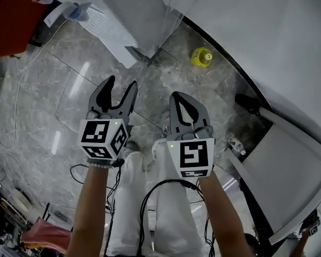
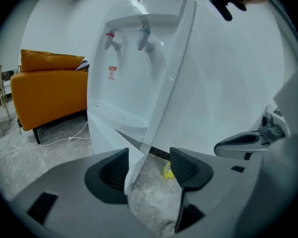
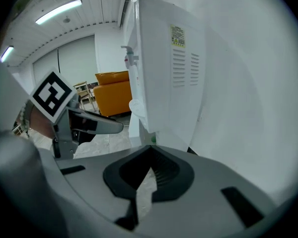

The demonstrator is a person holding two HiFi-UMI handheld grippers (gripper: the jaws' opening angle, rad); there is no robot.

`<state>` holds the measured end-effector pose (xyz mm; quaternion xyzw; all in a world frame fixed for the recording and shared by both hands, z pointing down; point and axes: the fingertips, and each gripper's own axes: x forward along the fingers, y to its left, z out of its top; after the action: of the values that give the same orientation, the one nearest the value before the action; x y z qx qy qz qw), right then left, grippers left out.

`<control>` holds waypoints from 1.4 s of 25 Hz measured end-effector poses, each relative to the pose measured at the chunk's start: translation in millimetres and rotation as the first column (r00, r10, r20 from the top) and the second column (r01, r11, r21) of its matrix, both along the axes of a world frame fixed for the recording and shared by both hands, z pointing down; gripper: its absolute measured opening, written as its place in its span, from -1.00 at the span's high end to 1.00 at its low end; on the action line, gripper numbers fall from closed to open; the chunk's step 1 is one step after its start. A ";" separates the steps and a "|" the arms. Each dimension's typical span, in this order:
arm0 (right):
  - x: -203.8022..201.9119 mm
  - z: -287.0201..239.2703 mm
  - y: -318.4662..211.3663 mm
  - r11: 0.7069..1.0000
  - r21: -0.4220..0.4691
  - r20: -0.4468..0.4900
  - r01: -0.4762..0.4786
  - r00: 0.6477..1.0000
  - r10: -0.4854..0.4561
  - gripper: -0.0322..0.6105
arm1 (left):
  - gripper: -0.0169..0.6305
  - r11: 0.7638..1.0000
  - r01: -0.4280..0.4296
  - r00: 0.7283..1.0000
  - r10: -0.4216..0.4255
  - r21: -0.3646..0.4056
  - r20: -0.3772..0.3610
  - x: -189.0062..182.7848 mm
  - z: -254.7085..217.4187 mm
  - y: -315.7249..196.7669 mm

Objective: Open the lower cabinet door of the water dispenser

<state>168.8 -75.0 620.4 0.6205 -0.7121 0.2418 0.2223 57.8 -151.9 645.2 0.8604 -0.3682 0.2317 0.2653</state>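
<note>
head view, left gripper [image 1: 122,83] spread, right gripper [image 1: 180,97] closed

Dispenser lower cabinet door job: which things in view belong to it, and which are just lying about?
Job:
- water dispenser
- lower cabinet door, swung open
- left hand-held gripper, jaws apart, empty
- right hand-held gripper, shut, empty

Lying about:
- small yellow bottle on the floor
- orange sofa
- white cable on the floor
- pink cloth

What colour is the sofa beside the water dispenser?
Orange. The sofa shows best in the left gripper view.
</note>
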 end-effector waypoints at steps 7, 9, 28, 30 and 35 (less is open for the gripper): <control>19.7 -1.7 8.1 1.000 -0.009 0.015 -0.007 1.000 0.007 0.89 | 0.08 0.989 0.120 0.993 -0.119 -0.091 0.008 9.9 32.9 -27.6; 25.7 3.7 11.8 1.000 -0.018 0.031 -0.025 0.999 0.026 0.89 | 0.04 0.981 0.153 0.988 -0.154 -0.119 -0.001 13.8 39.8 -34.0; 23.4 -0.9 24.1 0.999 -0.032 0.101 0.022 0.995 -0.018 0.89 | 0.08 0.953 0.263 0.950 -0.229 -0.153 0.212 12.2 90.6 -43.2; 21.1 -1.7 24.6 0.999 -0.035 0.099 0.027 0.995 -0.024 0.89 | 0.15 0.956 0.255 0.951 -0.220 -0.147 0.219 10.4 91.8 -41.8; 14.5 -4.2 24.2 0.999 -0.033 0.090 0.044 0.995 -0.041 0.89 | 0.17 0.956 0.252 0.952 -0.216 -0.150 0.218 4.8 92.9 -39.1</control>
<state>183.3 -50.8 616.2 0.5900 -0.7299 0.2769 0.2060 62.5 -191.1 738.1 0.7559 -0.4708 0.3152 0.3280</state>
